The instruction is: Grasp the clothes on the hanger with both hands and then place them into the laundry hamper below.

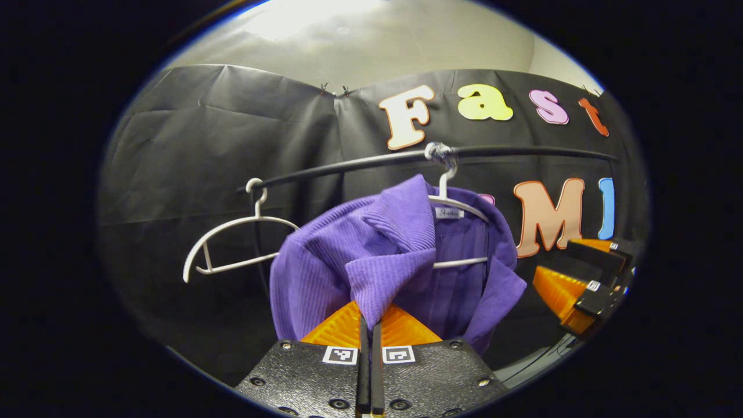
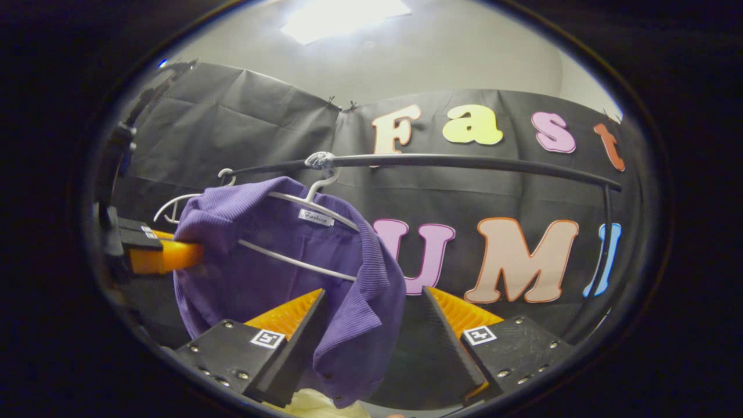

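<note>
Pinching a fold of the purple garment (image 1: 400, 261) between pressed-together fingers, left claw (image 1: 369, 325) at the near shoulder. Spread wide, right claw (image 2: 374, 325) with the garment's right edge hanging between its fingers, not yet gripped. Draped over a white hanger (image 1: 458, 209) hooked on the black rail (image 1: 522, 152), with an empty hanger (image 1: 232, 244) further left. Probably soft, light and ribbed, likely to sag and slide off the hanger once lifted; best taken at both shoulders. Pale thing low in the right gripper view, perhaps the hamper, too little seen to tell.
</note>
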Action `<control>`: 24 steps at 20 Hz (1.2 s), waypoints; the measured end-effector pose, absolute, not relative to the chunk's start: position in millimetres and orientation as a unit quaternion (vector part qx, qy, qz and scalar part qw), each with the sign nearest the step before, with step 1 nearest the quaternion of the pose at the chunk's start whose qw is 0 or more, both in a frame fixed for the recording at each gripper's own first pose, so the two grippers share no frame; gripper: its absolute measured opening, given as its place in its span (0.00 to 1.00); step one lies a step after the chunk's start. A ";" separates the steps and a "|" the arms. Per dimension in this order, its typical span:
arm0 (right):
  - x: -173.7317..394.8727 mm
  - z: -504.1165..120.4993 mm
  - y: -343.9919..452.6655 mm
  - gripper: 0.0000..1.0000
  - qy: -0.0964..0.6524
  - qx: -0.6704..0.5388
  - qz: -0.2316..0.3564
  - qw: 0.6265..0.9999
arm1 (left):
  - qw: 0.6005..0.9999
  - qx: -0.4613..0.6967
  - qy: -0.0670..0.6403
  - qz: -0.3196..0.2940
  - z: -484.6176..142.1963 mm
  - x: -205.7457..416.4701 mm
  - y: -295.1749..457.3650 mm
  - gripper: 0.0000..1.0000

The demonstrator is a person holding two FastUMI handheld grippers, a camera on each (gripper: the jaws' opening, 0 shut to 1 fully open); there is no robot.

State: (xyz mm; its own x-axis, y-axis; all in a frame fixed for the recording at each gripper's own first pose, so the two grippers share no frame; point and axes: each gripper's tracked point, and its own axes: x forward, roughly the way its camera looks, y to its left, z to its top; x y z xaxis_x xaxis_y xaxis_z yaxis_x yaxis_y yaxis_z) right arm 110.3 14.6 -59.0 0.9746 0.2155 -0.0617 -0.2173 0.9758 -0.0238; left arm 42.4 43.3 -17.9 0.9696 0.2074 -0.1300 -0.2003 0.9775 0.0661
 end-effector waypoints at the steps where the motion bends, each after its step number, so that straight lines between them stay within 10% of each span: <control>1: 114.9 -61.3 17.9 0.94 0.031 -0.015 0.111 0.993 | 0.992 0.028 0.062 0.107 -11.5 40.4 48.0 0.01; 20: 192.5 -128.5 62.9 0.95 0.087 0.017 0.115 0.989 | 0.985 0.052 0.025 0.162 47.6 18.0 93.6 0.04; 24: 199.0 -138.1 58.9 0.73 0.100 0.009 0.107 0.989 | 0.985 0.055 0.023 0.164 49.3 18.7 96.5 0.01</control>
